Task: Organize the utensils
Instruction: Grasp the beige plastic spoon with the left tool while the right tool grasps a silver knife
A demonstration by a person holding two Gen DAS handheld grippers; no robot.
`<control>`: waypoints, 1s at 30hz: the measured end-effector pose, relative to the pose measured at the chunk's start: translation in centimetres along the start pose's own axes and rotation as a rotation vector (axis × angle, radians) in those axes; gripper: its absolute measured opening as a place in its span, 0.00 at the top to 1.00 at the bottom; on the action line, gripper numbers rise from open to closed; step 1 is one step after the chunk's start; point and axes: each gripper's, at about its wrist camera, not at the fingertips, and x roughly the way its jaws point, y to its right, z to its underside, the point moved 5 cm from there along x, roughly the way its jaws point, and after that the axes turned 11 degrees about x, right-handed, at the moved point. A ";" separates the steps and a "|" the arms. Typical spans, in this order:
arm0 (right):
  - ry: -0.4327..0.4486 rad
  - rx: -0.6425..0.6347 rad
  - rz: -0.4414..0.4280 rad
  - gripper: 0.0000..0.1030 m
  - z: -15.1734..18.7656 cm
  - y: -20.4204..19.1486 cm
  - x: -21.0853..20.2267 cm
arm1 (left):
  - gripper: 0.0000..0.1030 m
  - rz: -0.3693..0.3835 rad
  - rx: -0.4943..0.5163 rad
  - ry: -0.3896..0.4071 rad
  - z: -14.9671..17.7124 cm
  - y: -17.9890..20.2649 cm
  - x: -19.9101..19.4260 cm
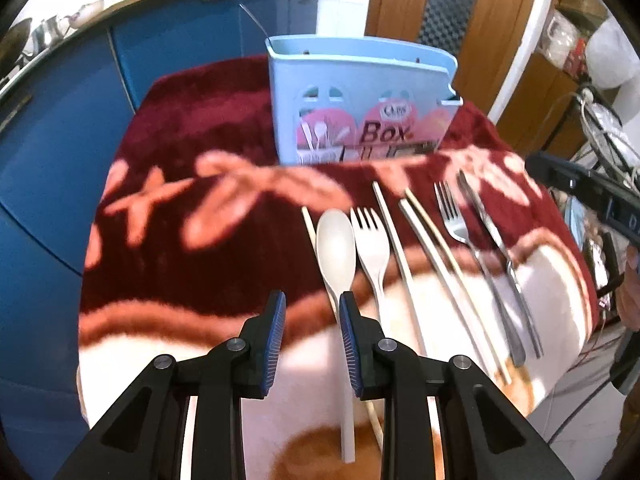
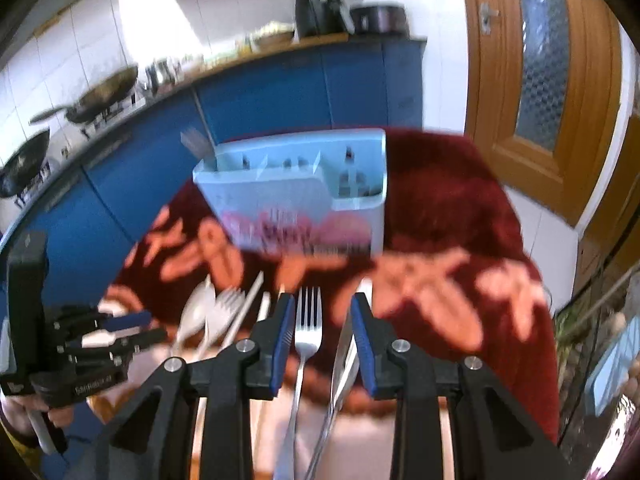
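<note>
A row of utensils lies on a red patterned blanket (image 1: pixel 192 128): a cream spoon (image 1: pixel 335 244), a cream fork (image 1: pixel 372 248), several chopsticks (image 1: pixel 436 256), a metal fork (image 1: pixel 454 216) and a metal knife (image 1: pixel 488 232). A light blue utensil box (image 1: pixel 360 100) stands behind them, with one thin utensil in its left end. My left gripper (image 1: pixel 312 312) is open and empty above the spoon's handle. My right gripper (image 2: pixel 322 316) is open and empty above the metal fork (image 2: pixel 307 320) and knife (image 2: pixel 344 356). The box (image 2: pixel 296 196) is ahead of it.
Blue kitchen cabinets (image 1: pixel 80 120) run behind and to the left of the table. Woks (image 2: pixel 100 96) sit on the counter. A wooden door (image 2: pixel 532 72) is at the back right. The left gripper (image 2: pixel 80 344) shows at the right wrist view's lower left.
</note>
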 end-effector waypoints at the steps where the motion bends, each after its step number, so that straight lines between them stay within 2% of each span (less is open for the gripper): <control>1: -0.021 -0.002 0.007 0.69 0.5 0.1 0.3 | 0.73 -0.005 0.008 -0.008 0.1 0.2 0.1; 8: -0.179 0.003 0.023 0.69 3.5 0.8 2.1 | 0.73 0.029 0.029 -0.037 0.3 1.0 0.6; 17: -0.302 0.037 0.056 0.69 5.4 2.3 4.5 | 0.87 0.102 -0.006 -0.073 0.8 0.8 1.8; 19: -0.300 0.032 0.057 0.70 5.5 2.3 4.6 | 0.92 0.138 -0.021 -0.069 0.9 0.7 1.9; 24: -0.292 0.019 0.060 0.88 5.4 2.4 4.6 | 0.94 0.146 -0.028 -0.046 0.9 0.6 1.6; 30: -0.286 0.016 0.069 0.89 5.6 2.8 4.1 | 0.94 0.156 -0.055 0.004 1.2 -0.4 0.0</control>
